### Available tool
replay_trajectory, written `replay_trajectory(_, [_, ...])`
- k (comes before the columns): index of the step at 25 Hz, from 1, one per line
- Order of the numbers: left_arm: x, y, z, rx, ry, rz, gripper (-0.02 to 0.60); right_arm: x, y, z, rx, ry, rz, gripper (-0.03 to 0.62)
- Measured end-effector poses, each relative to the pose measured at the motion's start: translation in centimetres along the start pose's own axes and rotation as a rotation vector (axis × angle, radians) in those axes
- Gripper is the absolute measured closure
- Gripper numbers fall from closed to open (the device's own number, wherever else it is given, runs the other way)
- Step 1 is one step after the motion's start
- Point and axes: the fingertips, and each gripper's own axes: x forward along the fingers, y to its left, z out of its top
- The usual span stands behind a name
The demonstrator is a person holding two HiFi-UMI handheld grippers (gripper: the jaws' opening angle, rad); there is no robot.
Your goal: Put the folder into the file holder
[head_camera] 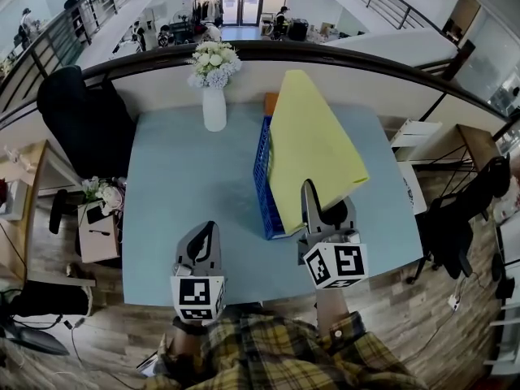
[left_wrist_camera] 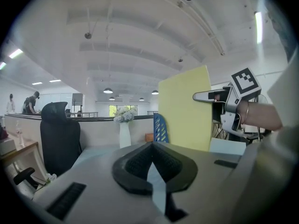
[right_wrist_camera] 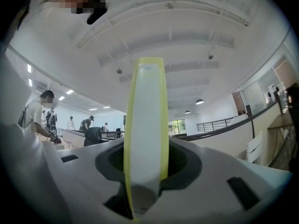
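Observation:
A yellow folder (head_camera: 313, 140) hangs tilted over the right side of the blue file holder (head_camera: 264, 177), which stands in the middle of the light blue table (head_camera: 187, 185). My right gripper (head_camera: 309, 189) is shut on the folder's near lower edge. In the right gripper view the folder's spine (right_wrist_camera: 147, 125) runs upright between the jaws. In the left gripper view the folder (left_wrist_camera: 184, 108) stands above the file holder (left_wrist_camera: 160, 127), with the right gripper (left_wrist_camera: 205, 96) at its side. My left gripper (head_camera: 207, 230) hovers over the table's near left, shut and holding nothing.
A white vase of flowers (head_camera: 214, 104) stands at the table's far edge, left of the file holder. An orange object (head_camera: 270, 102) lies behind the holder. A black office chair (head_camera: 81, 120) and a small stand (head_camera: 99, 226) sit left of the table.

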Motion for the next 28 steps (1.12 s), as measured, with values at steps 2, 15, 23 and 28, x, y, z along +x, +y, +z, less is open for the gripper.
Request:
replay_trajectory(2, [0.4, -0.1, 0.1, 0.001, -0.002, -0.008, 0.586, 0.5, 0.0, -0.2, 0.003, -0.008, -0.007, 0.436])
replay_trajectory(15, [1.4, -0.9, -0.8, -0.007, 0.027, -0.049, 0.586, 0.5, -0.1, -1.5, 0.003, -0.087, -0.041, 0.437])
replay_trajectory(23, [1.3, -0.5, -1.4, -0.013, 0.038, -0.037, 0.586, 0.5, -0.3, -3.5, 0.027, -0.049, -0.048, 0.436])
replay_trajectory(28, [1.1, -0.3, -1.4, -0.017, 0.041, -0.026, 0.586, 0.7, -0.3, -4.6, 0.027, -0.018, -0.045, 0.436])
